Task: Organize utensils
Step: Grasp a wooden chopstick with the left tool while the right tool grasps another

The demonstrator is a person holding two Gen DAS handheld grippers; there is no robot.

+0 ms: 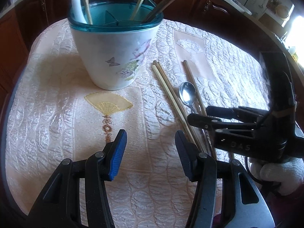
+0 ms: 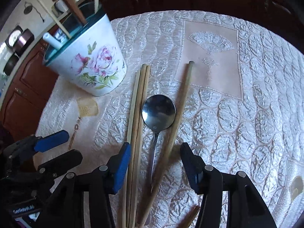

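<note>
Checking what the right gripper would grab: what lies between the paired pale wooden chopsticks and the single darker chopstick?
The shiny metal spoon, bowl pointing away from the right gripper, lies between the paired pale wooden chopsticks and the single darker chopstick; clearest in the right wrist view.

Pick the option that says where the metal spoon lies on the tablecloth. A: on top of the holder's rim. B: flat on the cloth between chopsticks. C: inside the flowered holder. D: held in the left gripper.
B: the spoon lies flat on the tablecloth, with a pair of chopsticks on one side and a single chopstick on the other, outside the holder.
</note>
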